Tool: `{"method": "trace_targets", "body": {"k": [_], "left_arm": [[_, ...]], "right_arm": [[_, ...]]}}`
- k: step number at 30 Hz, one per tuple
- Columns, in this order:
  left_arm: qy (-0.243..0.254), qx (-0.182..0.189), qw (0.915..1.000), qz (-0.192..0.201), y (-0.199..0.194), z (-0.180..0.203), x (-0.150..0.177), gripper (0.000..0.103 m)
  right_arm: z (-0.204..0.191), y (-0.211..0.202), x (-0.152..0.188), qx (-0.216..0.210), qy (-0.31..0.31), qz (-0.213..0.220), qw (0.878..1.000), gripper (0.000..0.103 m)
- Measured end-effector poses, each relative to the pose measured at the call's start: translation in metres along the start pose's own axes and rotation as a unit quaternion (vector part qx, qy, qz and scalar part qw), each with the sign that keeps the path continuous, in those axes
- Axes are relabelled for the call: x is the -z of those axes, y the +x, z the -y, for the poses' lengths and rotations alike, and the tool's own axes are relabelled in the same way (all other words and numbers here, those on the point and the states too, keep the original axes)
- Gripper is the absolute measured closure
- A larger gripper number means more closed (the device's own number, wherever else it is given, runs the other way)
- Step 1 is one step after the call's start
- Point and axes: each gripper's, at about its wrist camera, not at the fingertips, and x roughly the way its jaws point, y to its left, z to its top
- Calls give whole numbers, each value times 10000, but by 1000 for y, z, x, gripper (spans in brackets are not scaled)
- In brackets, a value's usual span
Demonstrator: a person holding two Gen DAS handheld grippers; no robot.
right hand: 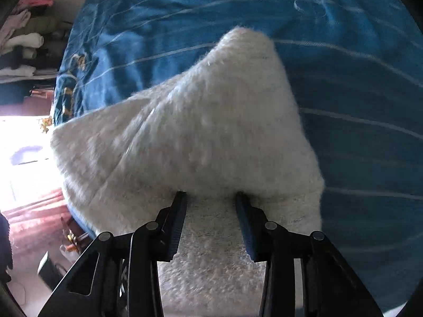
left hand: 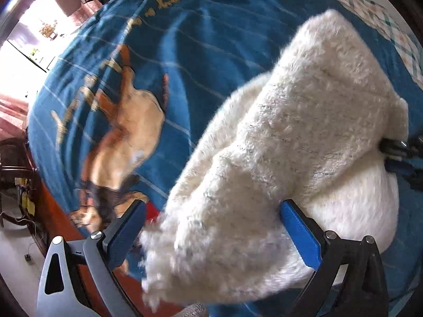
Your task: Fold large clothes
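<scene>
The left tool (left hand: 211, 227) points down with its jaws spread wide. A fold of the white fuzzy garment (left hand: 290, 137) lies between the blue pads (left hand: 301, 235), which stand clear of each other; only the right-hand pad touches the fleece, so nothing is clamped. The garment runs up and away from this tool to a rounded corner far ahead. At its right edge the other tool's dark tip (left hand: 396, 149) meets the cloth.

The right tool (right hand: 211, 198) has its jaws partly apart, their tips buried in the edge of the garment (right hand: 211, 121), with fleece filling the gap between them. Whether the pads (right hand: 246, 219) actually press the cloth I cannot tell. From here the garment rises ahead into a peak and spreads off to the left in a flat panel.

Under and around the garment lies a blue blanket (left hand: 201, 52) with thin pale stripes, spread over a bed. Left of the left tool the blanket bears a tan animal print (left hand: 127, 132).
</scene>
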Motion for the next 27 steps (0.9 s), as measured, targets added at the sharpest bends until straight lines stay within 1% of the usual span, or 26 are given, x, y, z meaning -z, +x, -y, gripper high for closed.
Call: {"method": "trace_targets", "body": {"k": [1, 2, 4, 5, 7, 8, 9, 10, 12, 13, 15, 16, 17, 18, 19, 21, 22, 23, 24, 25, 26, 27], "left_arm": [[38, 2, 9999, 132, -13, 1, -5, 0], [94, -1, 9996, 248, -24, 2, -8, 0], [175, -24, 9986, 508, -42, 6, -16, 0], [196, -26, 9982, 558, -45, 8, -19, 0], [229, -31, 9983, 536, -42, 13, -29, 0], [224, -80, 9984, 512, -39, 14, -32, 0], [181, -172, 9988, 433, -33, 14, -36, 0], [105, -209, 9991, 353, -30, 11, -37, 0], [-165, -198, 9991, 326, -36, 6, -32, 0], [-350, -187, 9987, 327, -41, -2, -24, 0], [-738, -159, 9969, 217, -48, -17, -6, 0], [-1044, 4, 9945, 116, -52, -28, 7, 0], [-1320, 205, 9910, -3, -51, -35, 15, 0], [-1743, 562, 9829, -206, -49, -46, 28, 0], [-2017, 863, 9751, -333, -45, -51, 34, 0], [-2511, 1452, 9555, -539, -31, -55, 44, 0], [-2751, 1739, 9435, -616, -18, -55, 46, 0], [-2893, 1951, 9351, -622, -9, -54, 45, 1], [-2974, 2230, 9265, -586, 3, -49, 40, 1], [-2975, 2218, 9272, -522, 8, -45, 37, 9], [-2973, 2243, 9273, -366, 9, -41, 34, 35], [-2907, 2417, 9256, -175, 9, -37, 30, 50]], "right_arm": [[-1, -17, 4, -141, -10, 45, 9999, 62], [-1, -34, 8, -305, -50, 196, 9993, 62], [-4, -48, 5, -398, -106, 349, 9985, 62], [-3, -46, 1, -428, -96, 349, 9984, 62], [6, -23, -13, -579, 317, 341, 9972, 62], [6, -5, -20, -539, 465, 252, 9971, 62], [3, 11, -32, -351, 439, 325, 9979, 62], [3, 9, -33, -284, 427, 424, 9978, 62], [-4, -2, -37, -201, 277, 254, 9991, 60], [-5, -11, -36, -281, 169, 148, 9994, 59], [6, -43, -17, -681, 46, 158, 9975, 58], [16, -57, -4, -816, 73, 210, 9964, 56], [27, -67, 8, -883, 132, 239, 9957, 53], [41, -76, 22, -940, 222, 246, 9950, 52], [55, -82, 37, -1010, 366, 217, 9940, 52], [74, -81, 60, -1213, 716, 49, 9900, 52], [86, -79, 75, -1394, 950, -71, 9856, 52], [101, -71, 90, -1604, 1231, -197, 9792, 52], [110, -65, 99, -1654, 1371, -284, 9762, 52], [116, -55, 106, -1624, 1494, -361, 9747, 52], [122, -44, 113, -1553, 1632, -424, 9734, 52], [126, -39, 117, -1502, 1694, -465, 9729, 52]]}}
